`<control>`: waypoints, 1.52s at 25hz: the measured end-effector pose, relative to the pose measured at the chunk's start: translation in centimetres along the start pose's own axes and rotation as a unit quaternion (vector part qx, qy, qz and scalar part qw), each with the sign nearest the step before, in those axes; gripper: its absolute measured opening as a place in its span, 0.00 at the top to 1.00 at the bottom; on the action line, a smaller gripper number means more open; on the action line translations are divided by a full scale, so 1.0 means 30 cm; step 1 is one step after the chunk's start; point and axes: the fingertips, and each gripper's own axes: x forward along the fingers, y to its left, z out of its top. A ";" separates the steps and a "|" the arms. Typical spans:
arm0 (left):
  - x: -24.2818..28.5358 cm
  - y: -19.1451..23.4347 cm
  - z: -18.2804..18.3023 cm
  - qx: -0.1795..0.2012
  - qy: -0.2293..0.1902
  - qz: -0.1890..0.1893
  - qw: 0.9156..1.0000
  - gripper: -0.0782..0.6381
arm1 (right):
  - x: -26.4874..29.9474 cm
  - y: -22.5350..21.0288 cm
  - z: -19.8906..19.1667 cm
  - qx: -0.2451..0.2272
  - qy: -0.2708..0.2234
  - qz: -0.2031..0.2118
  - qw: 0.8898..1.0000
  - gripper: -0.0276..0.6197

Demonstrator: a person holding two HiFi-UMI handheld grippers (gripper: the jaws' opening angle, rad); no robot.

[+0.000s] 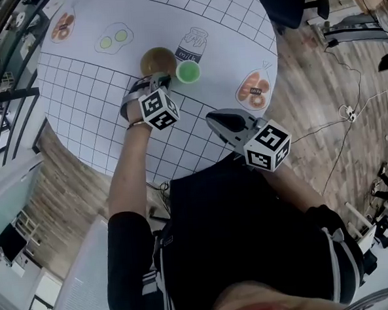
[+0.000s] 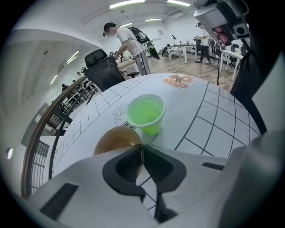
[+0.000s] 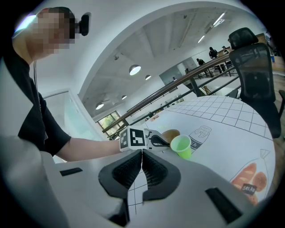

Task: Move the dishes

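Gripping the brown bowl at its rim

Closing on the near edge of a round, shallow brown bowl [image 2: 116, 140], the left gripper [image 2: 142, 149] has its two dark jaws pressed together, and the thin rim of the bowl is caught between them. The left gripper view shows this clearly. I cannot tell whether the brown bowl lies flat or is a little raised.

The bowl is on the far half of a round white table with a black grid pattern [image 1: 93, 118]. Just beside it, on its right side, a small light-green plastic cup [image 2: 146, 113] stands upright with its mouth up. The cup is just beyond the jaw tips and the left gripper does not touch it. Behind these two dishes, a printed picture of a milk bottle [image 1: 192, 45] lies flat on the table top. A printed picture of a bag of bread [image 1: 254, 92] is further to the right, near the table edge.

The right gripper [image 3: 142, 153] is close to the person's body, at the near edge of the table and well apart from the dishes. Its jaws are together and nothing is between them. It points toward the left gripper and the green cup.
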 end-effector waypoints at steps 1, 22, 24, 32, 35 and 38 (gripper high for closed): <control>-0.001 0.002 0.003 0.000 -0.001 0.002 1.000 0.87 | -0.004 -0.003 -0.001 0.000 0.001 0.000 1.000 0.93; -0.230 0.036 0.047 -0.150 -0.017 0.092 0.984 0.79 | -0.080 0.064 0.040 -0.051 0.025 0.084 0.995 0.93; -0.292 0.019 0.069 -0.180 -0.029 0.103 0.978 0.80 | -0.098 0.077 0.041 -0.057 0.028 0.096 0.993 0.93; -0.581 -0.051 0.157 -0.325 -0.116 0.154 0.926 0.87 | -0.110 0.136 0.082 -0.091 0.034 0.158 0.983 0.93; -0.711 -0.078 0.206 -0.360 -0.171 0.170 0.901 0.88 | -0.113 0.179 0.086 -0.112 0.041 0.175 0.977 0.93; -0.847 -0.121 0.260 -0.393 -0.236 0.174 0.871 0.88 | -0.116 0.217 0.092 -0.124 0.039 0.176 0.976 0.93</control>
